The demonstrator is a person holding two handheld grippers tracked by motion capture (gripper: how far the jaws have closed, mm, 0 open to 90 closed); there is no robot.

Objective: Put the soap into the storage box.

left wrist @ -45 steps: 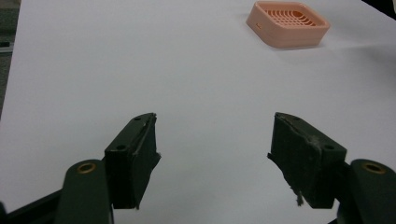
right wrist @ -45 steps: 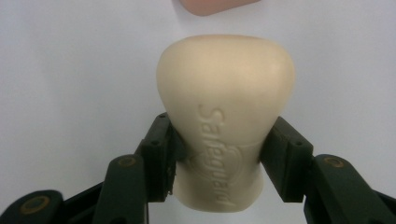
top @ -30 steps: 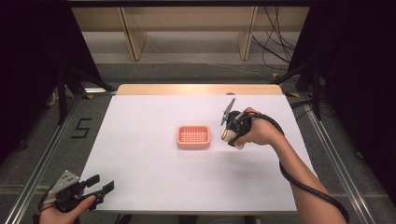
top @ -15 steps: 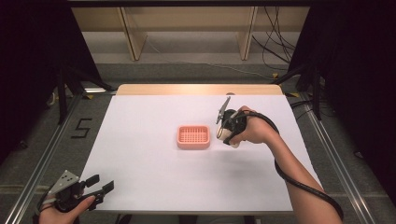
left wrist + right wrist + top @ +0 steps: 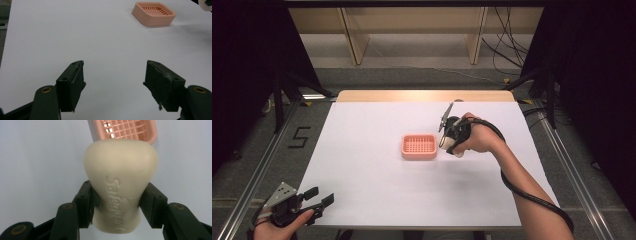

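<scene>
While the white table (image 5: pixel 372 165) carries little besides one dish, its wooden far edge (image 5: pixel 424 95) shows as a bare strip beyond the white surface. The right hand (image 5: pixel 479 139) holds the right gripper (image 5: pixel 446 143) right of the middle of the surface, just beside the dish's right side, its cable looping back along the forearm. The left gripper (image 5: pixel 319 200), with its grey plate on top, sits at the near left corner, jaws spread wide with nothing between them. The pink slotted soap dish (image 5: pixel 419 146) lies flat near the middle of the surface. Smallest, the cream soap bar (image 5: pixel 120 192), embossed "Safeguard", is clamped by its narrow waist between the right gripper's jaws, its broad end toward the dish.
</scene>
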